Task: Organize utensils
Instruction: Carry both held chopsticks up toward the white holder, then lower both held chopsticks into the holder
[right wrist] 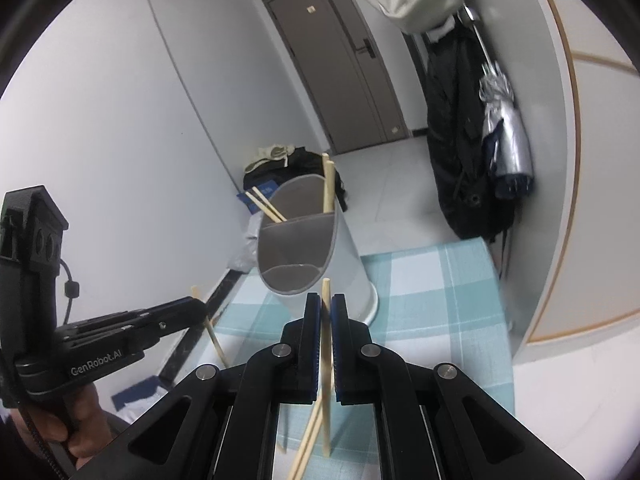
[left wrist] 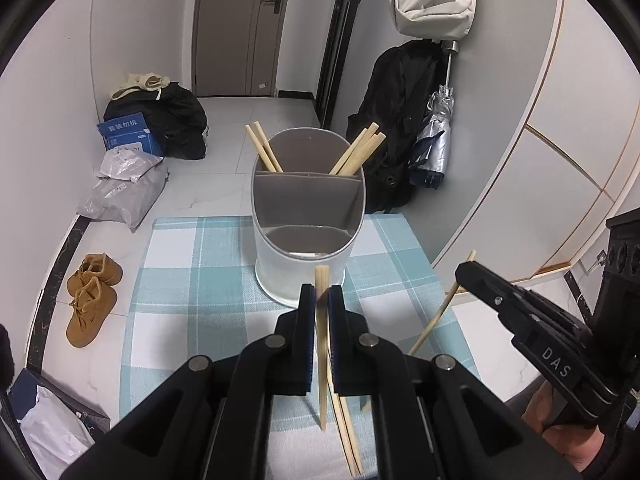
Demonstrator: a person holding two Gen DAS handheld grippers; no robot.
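Note:
An oval grey-and-white utensil holder (left wrist: pixel 280 276) stands on the checked tablecloth (left wrist: pixel 180 280), divided into compartments. Chopsticks lean in its two far compartments, a pair (left wrist: pixel 264 148) on the left and a bunch (left wrist: pixel 358 148) on the right. My left gripper (left wrist: pixel 321 300) is shut on one wooden chopstick (left wrist: pixel 322 276), held upright just short of the holder. At the right, my right gripper (left wrist: pixel 466 270) is shut on another chopstick (left wrist: pixel 440 312). In the right wrist view that gripper (right wrist: pixel 326 304) clamps its chopstick (right wrist: pixel 327 290) before the holder (right wrist: pixel 352 264). Loose chopsticks (left wrist: pixel 348 432) lie on the cloth below.
Brown shoes (left wrist: pixel 90 296) and plastic bags (left wrist: pixel 124 188) lie on the floor left of the table. A black coat (left wrist: pixel 396 120) and a folded umbrella (left wrist: pixel 434 148) hang beyond the far right corner. A curved white cabinet wall (left wrist: pixel 540 160) runs close on the right.

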